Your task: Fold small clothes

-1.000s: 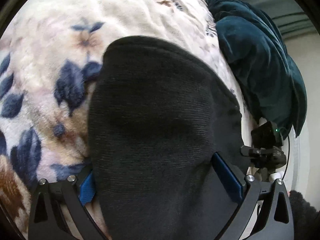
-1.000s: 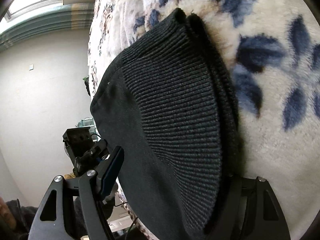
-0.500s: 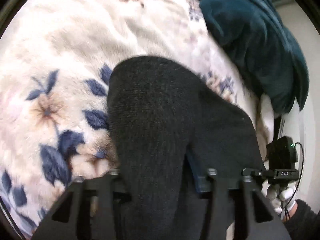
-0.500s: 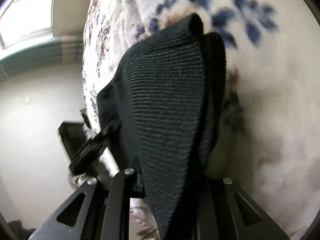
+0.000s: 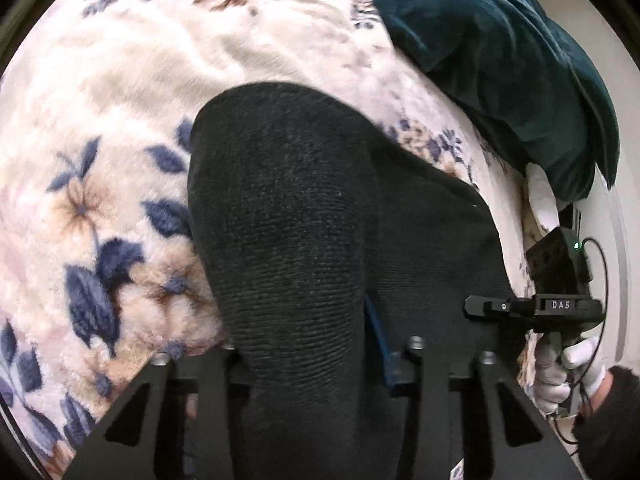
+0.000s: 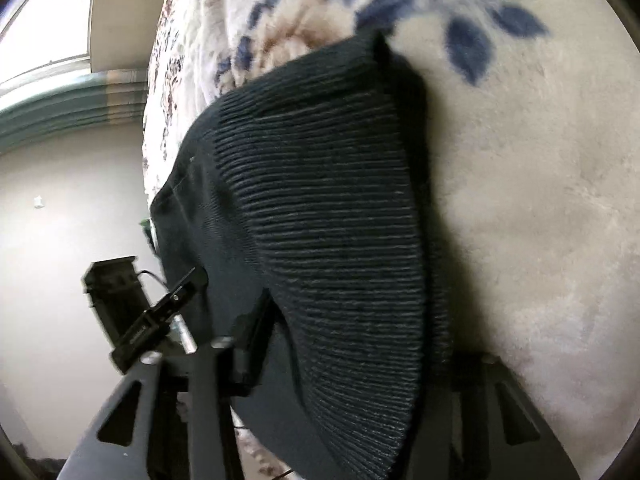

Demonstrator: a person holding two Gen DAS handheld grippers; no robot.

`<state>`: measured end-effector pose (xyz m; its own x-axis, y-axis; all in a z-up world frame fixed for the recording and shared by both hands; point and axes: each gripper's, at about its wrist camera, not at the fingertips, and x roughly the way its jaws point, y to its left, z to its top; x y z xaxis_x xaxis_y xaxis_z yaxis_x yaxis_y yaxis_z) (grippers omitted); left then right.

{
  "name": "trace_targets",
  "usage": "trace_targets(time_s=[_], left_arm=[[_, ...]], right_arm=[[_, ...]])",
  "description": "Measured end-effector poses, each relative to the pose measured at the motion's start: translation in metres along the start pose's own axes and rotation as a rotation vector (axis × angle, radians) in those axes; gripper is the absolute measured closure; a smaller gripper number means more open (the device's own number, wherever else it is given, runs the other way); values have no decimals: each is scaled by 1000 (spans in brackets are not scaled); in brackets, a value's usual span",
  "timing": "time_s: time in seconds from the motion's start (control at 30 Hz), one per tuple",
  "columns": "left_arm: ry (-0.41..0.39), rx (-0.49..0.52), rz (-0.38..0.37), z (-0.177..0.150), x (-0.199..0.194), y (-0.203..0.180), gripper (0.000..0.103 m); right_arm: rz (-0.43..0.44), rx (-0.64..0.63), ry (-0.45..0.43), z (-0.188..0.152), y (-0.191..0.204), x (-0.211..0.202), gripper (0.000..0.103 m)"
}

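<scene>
A black knitted sock (image 5: 288, 208) lies on a cream fleece blanket with blue flowers (image 5: 120, 100). My left gripper (image 5: 320, 348) has the smooth toe end bunched between its jaws, which are closing and press on the fabric. In the right wrist view the sock's ribbed cuff (image 6: 328, 208) is pinched in my right gripper (image 6: 352, 356), which is shut on it. The cuff end is drawn up into a ridge above the blanket (image 6: 540, 200). Each view shows the other gripper's body at the sock's far side.
A dark teal plush cover (image 5: 500, 60) is heaped at the blanket's upper right. A white-gloved hand (image 5: 560, 372) holds the right gripper past the bed edge. Beyond the edge are a pale wall (image 6: 60, 200) and a window (image 6: 40, 12).
Both grippers' jaws have come together from wide apart onto the sock's ends. The fabric, flat before, is now gathered between them, and both hands have shifted across the blanket.
</scene>
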<state>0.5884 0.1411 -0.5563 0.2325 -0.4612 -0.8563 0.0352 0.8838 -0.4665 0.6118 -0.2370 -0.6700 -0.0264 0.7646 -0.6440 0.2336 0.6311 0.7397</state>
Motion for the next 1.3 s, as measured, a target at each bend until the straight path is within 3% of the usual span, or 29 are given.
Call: trace_targets(time_s=[0.13,0.4,0.7,0.8,1.0,1.17,1.3], left_arm=[[-29,11,5,-1,-10,-5,76],[-67,42,-4,-1,-37,-17,78],[-116,50,-1,15,-106,-10,78],[-125,56,15,33,-131,-3,78],[-144,95,62,100,-169,29,78],[-133,130,104,161,-164,61,78],[-93,147,119,189,-146,94,78]], right_arm=[[-47,-36,-32,-8,20,-4,85],[-35,-73,-71,-21,51,-28,85],[-1,-122,-109,-47,121,-31,86],[22,-136,-117,-48,148,-32,86],[70,-180,-146,-26,223,-16,86],[87,-176,-180,19,272,16,86],[73,-157,-191,56,298,50,86]])
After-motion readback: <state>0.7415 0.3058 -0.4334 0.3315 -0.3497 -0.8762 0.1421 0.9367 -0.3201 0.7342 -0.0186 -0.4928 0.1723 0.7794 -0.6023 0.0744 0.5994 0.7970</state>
